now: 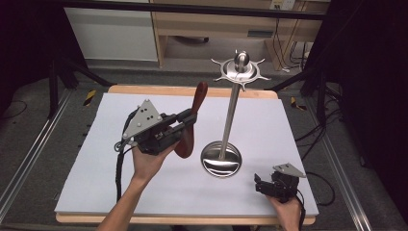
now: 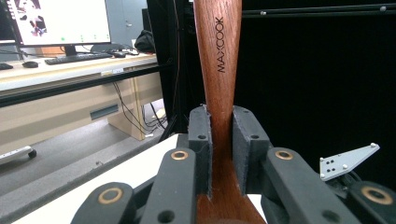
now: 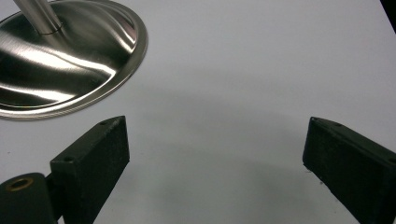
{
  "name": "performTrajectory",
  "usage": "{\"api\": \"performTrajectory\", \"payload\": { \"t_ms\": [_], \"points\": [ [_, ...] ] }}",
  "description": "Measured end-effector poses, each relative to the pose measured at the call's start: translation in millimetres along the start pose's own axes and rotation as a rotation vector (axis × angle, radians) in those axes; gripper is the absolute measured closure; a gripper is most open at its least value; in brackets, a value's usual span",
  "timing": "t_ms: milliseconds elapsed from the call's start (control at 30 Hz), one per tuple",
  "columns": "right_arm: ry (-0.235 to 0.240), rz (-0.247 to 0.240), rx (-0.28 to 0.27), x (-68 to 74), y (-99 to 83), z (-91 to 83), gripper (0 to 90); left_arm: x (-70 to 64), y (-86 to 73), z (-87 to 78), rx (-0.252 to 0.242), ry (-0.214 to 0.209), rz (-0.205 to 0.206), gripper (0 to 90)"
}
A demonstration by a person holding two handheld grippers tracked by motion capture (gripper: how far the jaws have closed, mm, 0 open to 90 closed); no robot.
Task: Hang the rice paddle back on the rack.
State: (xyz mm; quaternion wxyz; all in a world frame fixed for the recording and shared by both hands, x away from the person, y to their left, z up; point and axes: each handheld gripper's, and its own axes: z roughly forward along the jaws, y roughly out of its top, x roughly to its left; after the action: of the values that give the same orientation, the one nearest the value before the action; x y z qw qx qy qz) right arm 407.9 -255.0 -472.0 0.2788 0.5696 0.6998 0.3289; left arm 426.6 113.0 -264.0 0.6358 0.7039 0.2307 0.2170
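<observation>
Two grippers: left gripper clamps wooden spoon; right gripper agape; lift handle toward steel rack squarely.

A stand is set near the middle of the table. A wooden spoon is held upright just left of it, while the right gripper is placed right of the stand's base, nearer the front edge.

Two black jaws of the tool spread wide apart at the bottom, above a white tabletop; a shiny steel stand base sits upper left.
</observation>
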Motion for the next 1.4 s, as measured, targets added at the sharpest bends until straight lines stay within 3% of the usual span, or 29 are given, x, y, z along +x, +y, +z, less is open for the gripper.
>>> {"api": "performTrajectory", "payload": {
  "t_ms": [67, 233, 567, 1400],
  "points": [
    [0.000, 0.000, -0.001, 0.0, 0.0, 0.0, 7.7, -1.1, 1.3, 0.4, -0.004, -0.002, -0.011, 78.2],
    [0.000, 0.004, 0.000, 0.5, 0.0, -0.1, 7.7, -1.0, 6.5, 3.6, -0.011, 0.011, 0.017, 78.2],
    [0.002, 0.000, -0.003, -0.9, 0.2, -0.2, 7.7, -0.7, 13.7, 10.2, -0.003, 0.013, 0.032, 78.2],
    [0.004, 0.003, -0.004, -0.9, 0.3, -0.4, 7.7, 4.2, 17.8, 24.7, 0.020, -0.001, 0.006, 78.1]
  ]
}}
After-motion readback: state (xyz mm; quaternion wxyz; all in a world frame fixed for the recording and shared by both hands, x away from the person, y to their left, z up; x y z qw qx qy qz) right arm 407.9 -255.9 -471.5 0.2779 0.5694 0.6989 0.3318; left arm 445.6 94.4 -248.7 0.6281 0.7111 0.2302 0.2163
